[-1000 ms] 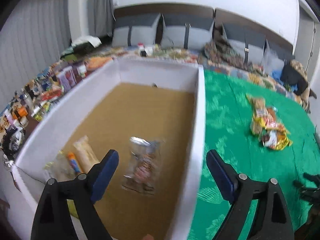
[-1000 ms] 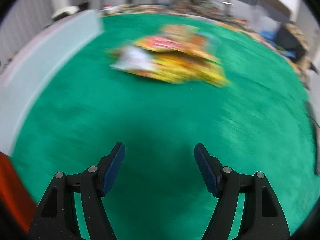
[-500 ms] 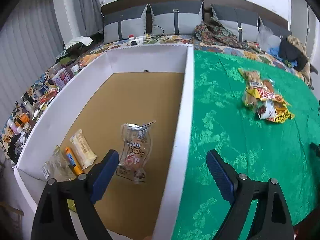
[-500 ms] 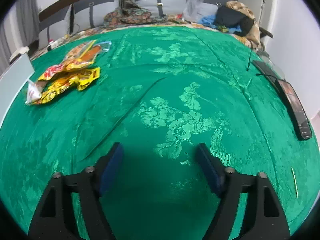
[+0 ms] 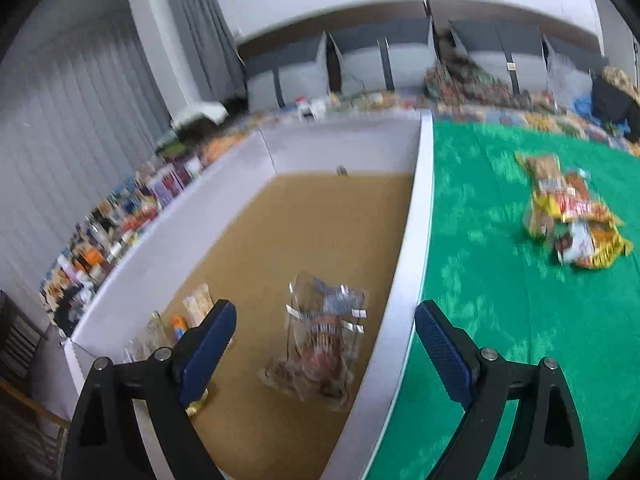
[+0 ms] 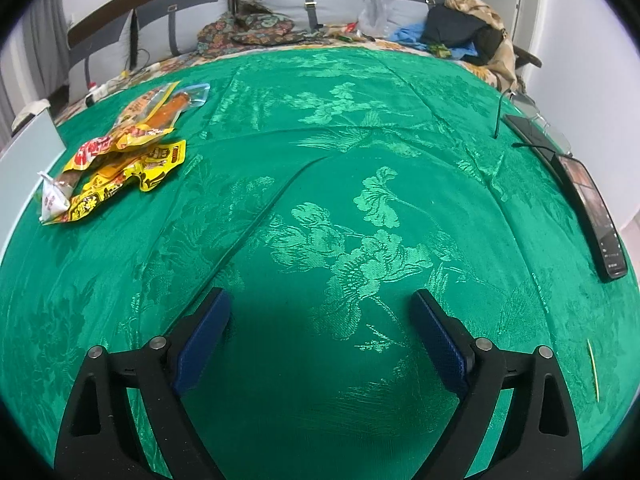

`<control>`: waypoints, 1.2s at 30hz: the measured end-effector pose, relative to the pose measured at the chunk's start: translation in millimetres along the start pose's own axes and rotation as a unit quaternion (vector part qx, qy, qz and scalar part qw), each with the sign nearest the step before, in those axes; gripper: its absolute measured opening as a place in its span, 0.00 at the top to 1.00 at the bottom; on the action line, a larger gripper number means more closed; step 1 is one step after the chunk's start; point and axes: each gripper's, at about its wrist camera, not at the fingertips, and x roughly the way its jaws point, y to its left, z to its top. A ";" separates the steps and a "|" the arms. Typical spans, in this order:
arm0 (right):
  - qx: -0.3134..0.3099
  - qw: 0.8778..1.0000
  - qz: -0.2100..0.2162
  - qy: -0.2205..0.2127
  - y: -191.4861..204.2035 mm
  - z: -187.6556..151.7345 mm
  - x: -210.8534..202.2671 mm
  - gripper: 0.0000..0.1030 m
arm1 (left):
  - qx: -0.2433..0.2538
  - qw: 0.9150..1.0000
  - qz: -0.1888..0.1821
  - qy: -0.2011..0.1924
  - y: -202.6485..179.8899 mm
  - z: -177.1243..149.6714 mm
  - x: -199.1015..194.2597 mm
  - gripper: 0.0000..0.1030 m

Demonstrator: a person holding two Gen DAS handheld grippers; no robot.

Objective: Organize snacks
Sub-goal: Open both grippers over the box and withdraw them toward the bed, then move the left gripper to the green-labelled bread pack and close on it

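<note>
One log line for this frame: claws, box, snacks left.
left claw: open, over box | right claw: opening, empty | snack pile: on green cloth

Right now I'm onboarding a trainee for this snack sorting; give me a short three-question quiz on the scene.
1. True or false: the clear snack packet lies inside the white box.
2. The pile of yellow packets rests on: A) green cloth B) bare wood C) a pillow.
3. Fill in: the left gripper holds ____.

Key: 1 true; 2 A, the green cloth; 3 nothing.
</note>
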 end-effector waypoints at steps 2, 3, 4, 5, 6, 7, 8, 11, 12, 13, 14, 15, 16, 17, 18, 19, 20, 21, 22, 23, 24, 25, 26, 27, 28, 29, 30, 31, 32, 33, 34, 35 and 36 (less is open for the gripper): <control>0.000 1.000 0.000 0.000 0.0 0.0 0.0 0.09 | -0.023 0.999 0.022 -0.040 6.2 -0.1 -8.5 0.12; 0.000 1.000 0.000 0.000 0.1 -0.5 -0.3 0.09 | -0.033 0.998 0.029 -0.048 7.1 0.8 -9.4 0.12; 0.000 1.000 0.000 0.000 0.1 -0.5 -0.3 0.09 | -0.038 0.997 0.033 -0.051 8.3 1.1 -9.7 0.12; 0.000 1.000 0.000 0.000 0.1 -0.5 -0.3 0.09 | -0.043 0.997 0.039 -0.056 8.9 2.3 -9.3 0.12; 0.000 1.000 0.000 0.000 0.2 -0.4 -0.2 0.09 | -0.048 0.996 0.043 -0.060 8.7 3.9 -8.4 0.12; 0.000 1.000 0.000 0.000 0.2 -0.1 0.0 0.09 | -0.050 0.996 0.042 -0.060 8.6 6.5 -6.1 0.12; 0.000 1.000 0.000 0.000 0.2 -0.4 -0.1 0.09 | -0.050 0.996 0.040 -0.056 6.4 9.6 -2.7 0.12; 0.000 1.000 0.000 0.000 0.2 -0.4 -0.1 0.09 | -0.037 0.998 0.029 -0.033 -0.5 15.2 5.7 0.12; 0.000 1.000 0.000 0.000 0.2 -0.2 0.0 0.09 | -0.032 0.999 0.023 -0.029 -2.1 14.3 6.1 0.12; 0.000 1.000 0.000 0.000 0.3 -0.4 -0.1 0.09 | -0.026 0.999 0.014 -0.025 -2.6 14.1 5.9 0.12; 0.000 1.000 0.000 0.000 0.3 -0.3 0.0 0.09 | -0.025 0.999 0.008 -0.020 -3.4 14.2 5.3 0.12; 0.000 1.000 0.000 0.000 0.3 -0.3 0.0 0.09 | -0.025 1.000 0.002 -0.016 -3.4 13.7 3.6 0.12; 0.000 1.000 0.000 0.000 0.3 -0.3 0.0 0.09 | -0.032 0.999 -0.002 -0.016 -1.4 14.0 -0.9 0.12; 0.000 1.000 0.000 0.000 0.3 -0.3 0.0 0.09 | -0.038 0.999 0.005 -0.027 -0.2 14.1 -10.2 0.12; 0.000 1.000 0.000 0.000 0.3 -0.2 0.1 0.09 | -0.038 0.998 0.010 -0.045 -1.0 15.3 -20.8 0.12; 0.000 1.000 0.000 0.000 0.3 0.0 0.3 0.09 | -0.036 0.997 0.012 -0.061 -3.3 16.2 -30.2 0.11; 0.000 1.000 0.000 0.000 0.3 0.1 0.3 0.09 | -0.032 0.996 0.011 -0.084 -7.7 18.0 -44.9 0.09; 0.000 1.000 0.000 0.000 0.4 -0.2 0.1 0.09 | -0.028 0.995 0.006 -0.100 -11.3 19.7 -56.2 0.08; 0.000 1.000 0.000 0.000 0.4 -0.3 0.1 0.09 | -0.023 0.993 0.000 -0.117 -16.4 21.9 -68.6 0.07; 0.000 1.000 0.000 0.000 0.3 0.2 0.5 0.09 | -0.019 0.992 -0.008 -0.128 -20.8 23.4 -78.0 0.05; 0.000 1.000 0.000 0.000 0.5 -0.2 0.2 0.09 | -0.015 0.990 -0.029 -0.140 -27.9 25.0 -89.9 0.02; 0.000 1.000 0.000 0.000 0.4 0.0 0.4 0.09 | -0.013 0.988 -0.047 -0.145 -32.6 25.6 -97.6 0.01; 0.000 1.000 0.000 0.000 0.4 0.3 0.5 0.09 | -0.009 0.987 -0.066 -0.146 -39.8 26.2 -104.0 0.00; 0.000 1.000 0.000 0.000 0.5 -0.2 0.2 0.09 | -0.006 0.986 -0.081 -0.143 -46.0 26.3 -107.7 0.00; 0.000 1.000 0.000 0.000 0.5 -0.2 0.2 0.09 | -0.002 0.986 -0.106 -0.132 -55.1 25.2 -109.0 0.00; 0.000 1.000 0.000 0.000 0.5 -0.2 0.2 0.09 | 0.001 0.985 -0.131 -0.113 -63.3 23.6 -106.2 0.00; 0.000 1.000 0.000 0.000 0.6 -0.2 0.3 0.09 | 0.003 0.984 -0.152 -0.092 -69.8 21.9 -101.8 0.00; 0.000 1.000 0.000 0.000 0.6 -0.2 0.2 0.09 | 0.004 0.982 -0.178 -0.065 -78.0 18.0 -94.3 0.00; 0.000 1.000 0.000 0.000 0.6 -0.2 0.2 0.09 | 0.003 0.978 -0.206 -0.033 -87.2 11.6 -83.8 0.00; 0.000 1.000 0.000 0.000 0.6 -0.1 0.3 0.09 | 0.002 0.973 -0.230 -0.002 -96.1 3.9 -72.7 0.00; 0.000 1.000 0.000 0.000 0.6 -0.2 0.3 0.09 | 0.003 0.970 -0.241 0.017 -102.5 -1.6 -65.6 0.00; 0.000 1.000 0.000 0.000 0.7 -0.2 0.3 0.09 | 0.007 0.966 -0.253 0.045 -111.2 -9.6 -55.3 0.00; 0.000 1.000 0.000 0.000 0.7 -0.2 0.3 0.09 | 0.013 0.963 -0.261 0.073 -119.6 -18.4 -44.4 0.00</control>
